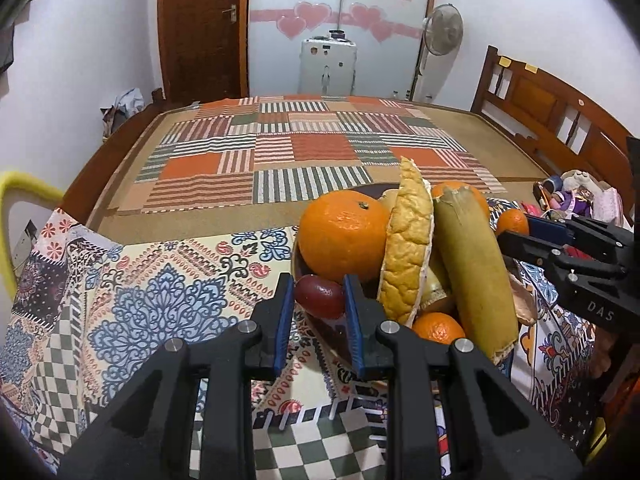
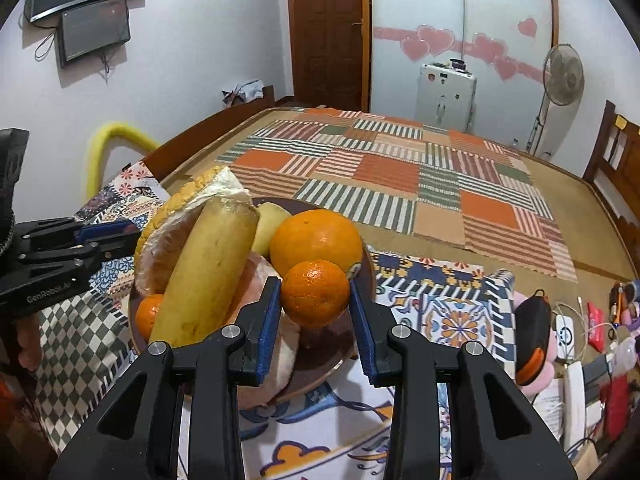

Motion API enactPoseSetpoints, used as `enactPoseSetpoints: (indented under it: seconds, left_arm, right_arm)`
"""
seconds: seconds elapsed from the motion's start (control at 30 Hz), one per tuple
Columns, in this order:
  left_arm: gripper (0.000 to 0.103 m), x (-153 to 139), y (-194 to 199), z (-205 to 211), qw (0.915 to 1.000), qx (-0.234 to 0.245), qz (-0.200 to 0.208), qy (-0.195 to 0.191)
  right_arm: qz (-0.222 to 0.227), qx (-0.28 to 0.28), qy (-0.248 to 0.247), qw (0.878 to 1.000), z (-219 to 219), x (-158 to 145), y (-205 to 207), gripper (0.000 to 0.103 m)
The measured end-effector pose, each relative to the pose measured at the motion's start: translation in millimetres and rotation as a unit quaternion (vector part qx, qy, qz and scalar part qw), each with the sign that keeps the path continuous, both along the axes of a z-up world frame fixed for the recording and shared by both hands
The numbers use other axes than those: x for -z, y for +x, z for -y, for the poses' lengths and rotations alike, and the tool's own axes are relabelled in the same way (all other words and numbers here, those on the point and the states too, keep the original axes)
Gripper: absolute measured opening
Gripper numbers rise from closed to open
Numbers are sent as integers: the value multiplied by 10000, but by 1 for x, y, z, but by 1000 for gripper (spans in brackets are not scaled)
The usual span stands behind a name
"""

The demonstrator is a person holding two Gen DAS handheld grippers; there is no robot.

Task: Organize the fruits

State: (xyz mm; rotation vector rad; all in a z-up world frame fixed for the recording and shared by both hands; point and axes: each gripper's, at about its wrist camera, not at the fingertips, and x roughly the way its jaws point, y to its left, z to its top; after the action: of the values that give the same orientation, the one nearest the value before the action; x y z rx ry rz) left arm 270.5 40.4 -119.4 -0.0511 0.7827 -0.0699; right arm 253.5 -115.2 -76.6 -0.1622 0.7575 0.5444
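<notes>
Left gripper [image 1: 319,294] angled downward, blue pads clamped on small dark red fruit [image 1: 320,295]. Right gripper [image 2: 315,295] angled downward too, pads pinching small orange [image 2: 315,293].

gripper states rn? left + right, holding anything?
Left gripper: shut on a dark red fruit.
Right gripper: shut on a small orange.

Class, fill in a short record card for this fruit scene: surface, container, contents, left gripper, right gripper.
surface: patterned cloth
container: brown bowl
contents: large orange, banana, pomelo wedge, small oranges
left gripper: shut on a dark red fruit
right gripper: shut on a small orange
</notes>
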Motion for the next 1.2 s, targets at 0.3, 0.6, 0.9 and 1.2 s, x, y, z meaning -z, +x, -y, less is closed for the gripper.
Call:
enactPoseSetpoints:
  seconds: [0.3, 0.6, 0.9, 1.2]
  left_arm:
    - [25, 4, 5, 0, 9999, -15, -55, -157]
    - [32, 5, 2, -4, 9998, -73, -53, -198]
    - [34, 0, -11, 2, 10000, -79, 24, -55]
    - [34, -26, -44, 2, 9993, -27, 370, -99]
  right_arm:
    - [-61, 6, -37, 10000, -3, 5, 5, 32]
    - [-41, -12, -156, 9999, -6, 6, 4, 40]
    - [-17, 20, -174, 9998, -2, 8, 1, 55]
    - [209, 119, -77, 9997, 11, -14, -18, 55]
